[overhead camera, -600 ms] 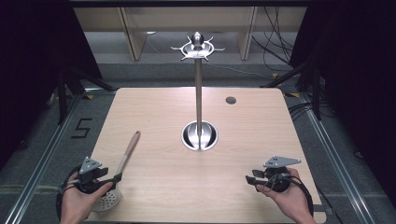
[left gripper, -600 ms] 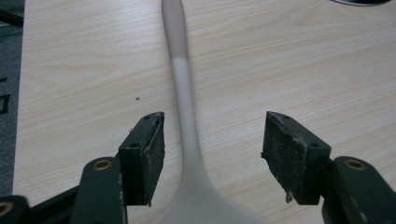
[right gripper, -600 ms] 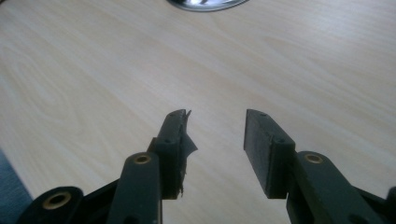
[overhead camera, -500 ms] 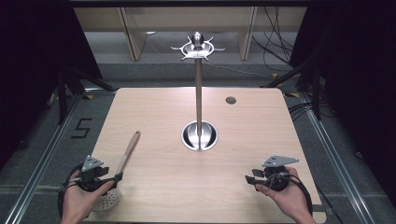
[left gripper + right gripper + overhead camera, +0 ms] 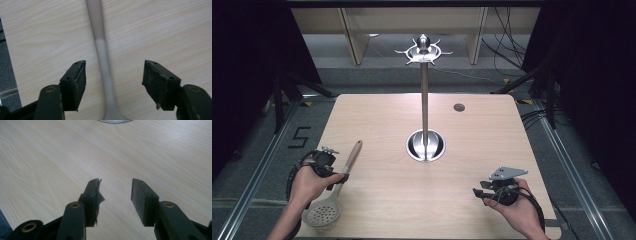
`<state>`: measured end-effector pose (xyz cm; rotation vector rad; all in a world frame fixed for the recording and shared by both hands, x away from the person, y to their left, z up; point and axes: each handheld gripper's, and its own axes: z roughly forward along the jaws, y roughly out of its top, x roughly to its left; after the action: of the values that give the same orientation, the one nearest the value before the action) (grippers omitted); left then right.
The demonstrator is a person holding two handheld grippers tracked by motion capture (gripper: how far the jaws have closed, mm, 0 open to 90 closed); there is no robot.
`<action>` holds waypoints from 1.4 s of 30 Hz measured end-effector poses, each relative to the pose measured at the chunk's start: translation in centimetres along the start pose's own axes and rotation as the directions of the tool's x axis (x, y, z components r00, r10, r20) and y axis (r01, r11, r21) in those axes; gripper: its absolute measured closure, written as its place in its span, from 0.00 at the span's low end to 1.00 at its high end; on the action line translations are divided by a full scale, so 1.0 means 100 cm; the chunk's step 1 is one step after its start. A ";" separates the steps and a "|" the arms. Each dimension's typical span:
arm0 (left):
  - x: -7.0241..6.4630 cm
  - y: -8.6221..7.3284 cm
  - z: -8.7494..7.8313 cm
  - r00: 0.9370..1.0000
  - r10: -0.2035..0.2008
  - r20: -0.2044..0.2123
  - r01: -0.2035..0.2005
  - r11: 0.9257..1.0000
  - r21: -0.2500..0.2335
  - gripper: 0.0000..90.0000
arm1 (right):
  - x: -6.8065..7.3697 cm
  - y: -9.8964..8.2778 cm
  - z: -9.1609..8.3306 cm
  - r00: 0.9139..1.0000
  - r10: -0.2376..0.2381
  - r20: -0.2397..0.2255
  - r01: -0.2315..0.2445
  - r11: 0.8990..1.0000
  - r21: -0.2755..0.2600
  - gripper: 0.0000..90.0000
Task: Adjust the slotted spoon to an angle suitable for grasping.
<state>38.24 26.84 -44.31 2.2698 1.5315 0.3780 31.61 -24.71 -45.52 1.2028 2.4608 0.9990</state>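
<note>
We held the left gripper (image 5: 343,177), jaws apart, astride the skimmer (image 5: 103,72) at the table's (image 5: 472,130) near left edge. It looked light, stiff, perhaps slick; the slim neck suited gripping. Our right gripper (image 5: 115,195) stood open.

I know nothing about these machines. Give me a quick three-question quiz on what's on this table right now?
1. True or false: the left gripper has its jaws clamped on the slotted spoon.
2. What stands at the middle of the table? A) a kettle B) a tall metal stand C) a bowl of fruit
3. Fill in: the spoon's handle runs ____ the left gripper's open jaws.

Key: 1 false: the jaws stand wide, pads clear of the handle. 2 B, the tall metal stand. 3 between.
</note>
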 end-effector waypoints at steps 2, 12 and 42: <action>0.001 0.006 0.001 1.000 -0.013 -0.002 0.013 1.000 0.008 0.45 | -0.001 -0.001 0.001 1.000 -0.012 0.004 0.012 1.000 -0.009 0.65; 0.002 0.029 0.027 0.999 -0.036 -0.016 0.038 0.994 0.101 0.49 | -0.002 -0.001 0.001 1.000 -0.011 0.001 0.011 1.000 -0.006 0.65; 0.017 0.057 0.066 0.997 -0.078 -0.012 0.078 0.949 0.304 0.64 | 0.001 -0.001 0.003 1.000 0.011 -0.006 -0.011 1.000 -0.016 0.65</action>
<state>46.36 25.48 -47.69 2.4241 1.7783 0.1251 31.66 -24.54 -45.79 1.2114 2.4484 1.0240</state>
